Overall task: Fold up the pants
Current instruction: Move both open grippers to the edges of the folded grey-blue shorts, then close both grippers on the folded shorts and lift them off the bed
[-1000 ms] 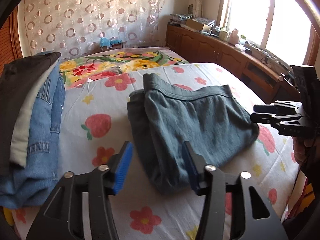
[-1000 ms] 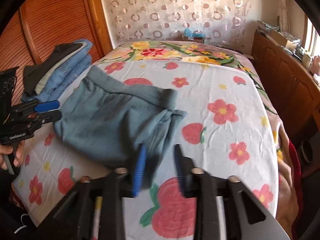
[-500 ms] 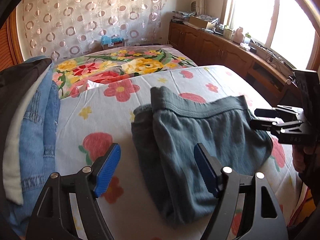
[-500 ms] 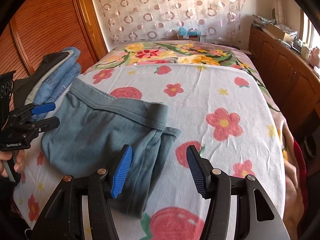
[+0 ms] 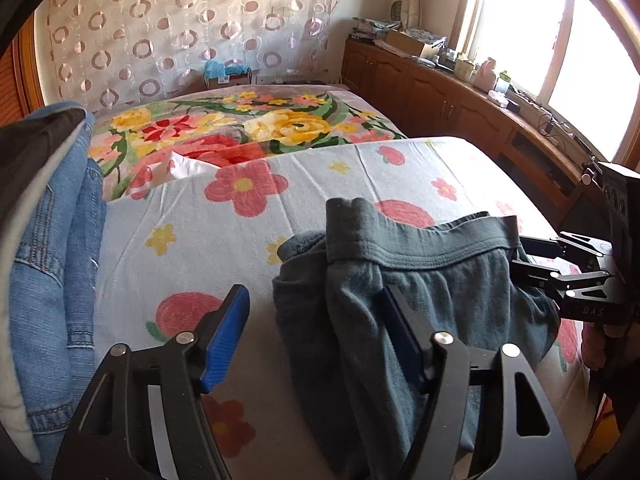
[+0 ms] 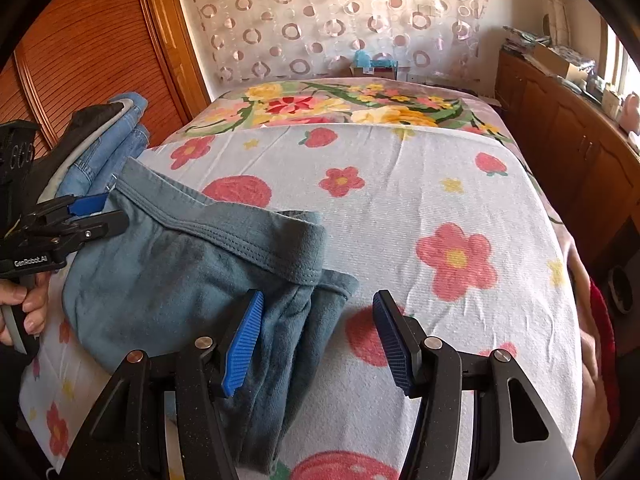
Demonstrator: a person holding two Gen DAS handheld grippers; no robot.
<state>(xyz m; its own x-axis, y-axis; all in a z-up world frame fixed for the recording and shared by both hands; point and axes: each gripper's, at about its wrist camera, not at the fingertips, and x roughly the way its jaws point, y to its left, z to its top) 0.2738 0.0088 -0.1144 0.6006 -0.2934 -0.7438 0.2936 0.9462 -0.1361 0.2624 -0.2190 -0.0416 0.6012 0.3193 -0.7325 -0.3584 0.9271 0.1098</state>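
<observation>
Readable text: "GenRobot.AI" on the side of my left gripper (image 6: 90,220) as seen from the right wrist view; from the left wrist view the right gripper (image 5: 520,258) shows "DAS", rest of the word hidden

Left gripper fingers (image 5: 226,340) apart, jaws have just been closing a bit. Left finger is over bare bedsheet (image 5: 192,240), right finger sits against the folded pants (image 5: 440,300); the folded edge lies between the two, pads not pressing on it

Right gripper fingers (image 6: 244,340) apart at about mid width, jaws have just been opening. Left finger is on or just over the pants (image 6: 168,280), right finger over the sheet, the pants' folded corner between them, nothing clamped

Pants: grey-blue, folded into a rough rectangle, waistband on the far side, lying on the near half of the bed. A stack of jeans (image 5: 52,260) and dark clothes sits just beside them on my left

A hand (image 6: 24,300) holds the left gripper's handle
</observation>
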